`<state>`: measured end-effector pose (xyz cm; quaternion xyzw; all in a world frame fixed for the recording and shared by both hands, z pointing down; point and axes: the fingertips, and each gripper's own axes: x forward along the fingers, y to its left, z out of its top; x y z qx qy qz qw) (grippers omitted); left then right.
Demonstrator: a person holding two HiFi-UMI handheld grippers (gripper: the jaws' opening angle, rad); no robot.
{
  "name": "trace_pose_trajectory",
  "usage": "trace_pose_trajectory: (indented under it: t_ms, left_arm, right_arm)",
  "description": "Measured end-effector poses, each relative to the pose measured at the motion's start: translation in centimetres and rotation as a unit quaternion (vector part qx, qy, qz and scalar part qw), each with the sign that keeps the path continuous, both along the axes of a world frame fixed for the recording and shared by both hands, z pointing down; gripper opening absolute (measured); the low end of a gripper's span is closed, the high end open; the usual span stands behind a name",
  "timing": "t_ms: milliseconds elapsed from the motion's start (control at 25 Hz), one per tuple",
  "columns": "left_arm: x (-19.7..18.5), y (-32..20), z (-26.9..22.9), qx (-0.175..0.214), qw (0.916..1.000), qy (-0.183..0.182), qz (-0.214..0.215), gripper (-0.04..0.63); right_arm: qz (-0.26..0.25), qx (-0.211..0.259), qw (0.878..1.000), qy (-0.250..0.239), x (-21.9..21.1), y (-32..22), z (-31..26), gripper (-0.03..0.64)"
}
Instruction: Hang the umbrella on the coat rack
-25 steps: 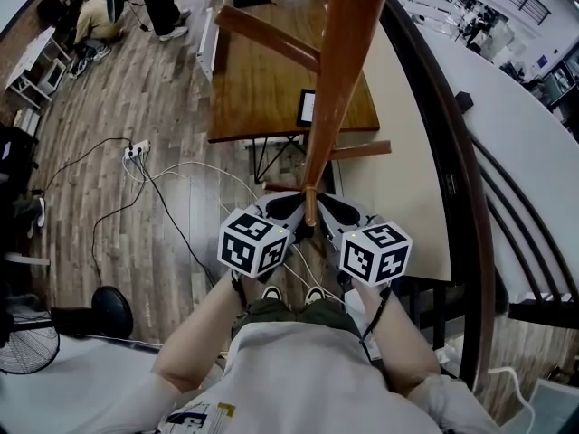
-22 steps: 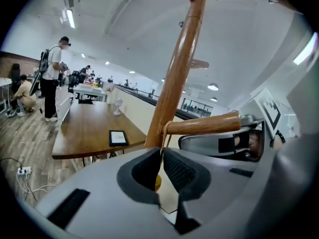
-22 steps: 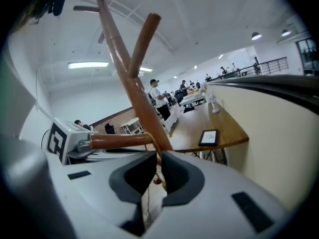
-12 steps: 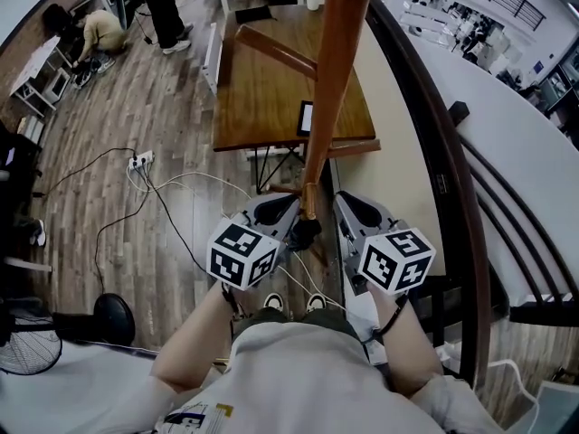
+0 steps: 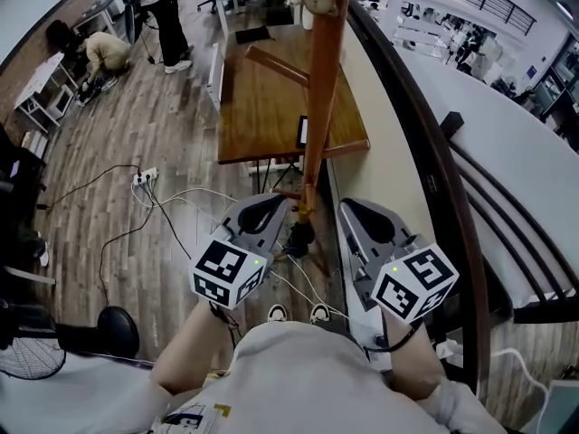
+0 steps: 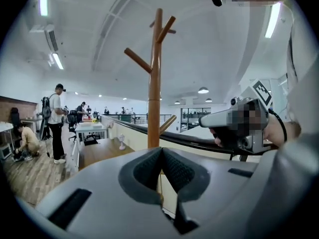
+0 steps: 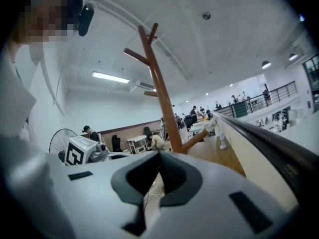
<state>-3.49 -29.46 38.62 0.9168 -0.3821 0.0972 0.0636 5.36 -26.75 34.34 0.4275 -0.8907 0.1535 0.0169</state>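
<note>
The wooden coat rack [image 5: 318, 89] stands just ahead of me, its pole rising past the head camera. It also shows in the left gripper view, coat rack [image 6: 154, 88], with bare pegs, and in the right gripper view, coat rack [image 7: 158, 88]. My left gripper [image 5: 270, 208] is left of the pole's foot and my right gripper [image 5: 358, 212] is right of it. Both are shut with nothing between the pads. Neither touches the pole. No umbrella shows in any view. A small dark thing [image 5: 299, 236] lies at the pole's foot; I cannot tell what it is.
A wooden table [image 5: 262, 107] stands behind the rack. A dark curved railing [image 5: 434, 179] and a low wall run along the right. Cables and a power strip [image 5: 145, 175] lie on the wood floor at left, and a fan [image 5: 36, 346] stands at lower left. People are at the far left.
Both grippers have drawn back from the pole and spread apart, the left one down-left and the right one down-right. The head view has tilted, showing more of the table and room.
</note>
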Motion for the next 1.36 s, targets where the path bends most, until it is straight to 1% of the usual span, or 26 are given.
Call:
trace_pose_trajectory:
  t_ms: [120, 280, 360, 480, 520, 600, 760, 960, 1360]
  left_arm:
    - [-0.9, 0.8, -1.8, 0.013, 0.9999, 0.008, -0.003, 0.003]
    - [-1.8, 2.2, -4.0, 0.038, 0.9992, 0.012, -0.005, 0.003]
    - [-2.2, 2.9, -4.9, 0.059, 0.9983, -0.001, -0.005, 0.003]
    - [-2.5, 4.1, -5.7, 0.095, 0.9945, -0.044, -0.002, 0.003]
    - [-2.5, 4.5, -5.7, 0.102, 0.9933, -0.054, 0.0, 0.003]
    - [-2.6, 5.2, -5.5, 0.103, 0.993, -0.058, 0.003, 0.003]
    - [-2.9, 6.3, -5.7, 0.098, 0.9945, -0.035, 0.005, 0.003]
    - [-3.0, 6.9, -5.7, 0.093, 0.9954, -0.023, 0.008, 0.003]
    - [-2.9, 7.3, -6.1, 0.085, 0.9961, -0.021, 0.001, 0.003]
  right_arm:
    - [-0.007, 0.025, 1.0, -0.002, -0.5, 1.8, -2.7, 0.005]
    - [-0.015, 0.05, 0.999, 0.005, -0.8, 3.7, -4.4, 0.005]
    - [-0.022, 0.052, 0.998, -0.003, -1.0, 4.5, -4.8, 0.005]
    - [-0.035, 0.051, 0.998, -0.018, -1.2, 5.6, -5.1, 0.005]
    - [-0.036, 0.051, 0.998, -0.018, -1.2, 5.8, -5.1, 0.005]
    - [-0.037, 0.051, 0.998, -0.013, -1.3, 6.1, -5.0, 0.005]
    - [-0.043, 0.041, 0.998, -0.005, -2.2, 6.4, -4.1, 0.005]
    - [-0.042, 0.032, 0.999, -0.003, -2.6, 6.5, -3.1, 0.005]
    - [-0.041, 0.025, 0.999, -0.003, -1.9, 6.9, -2.9, 0.005]
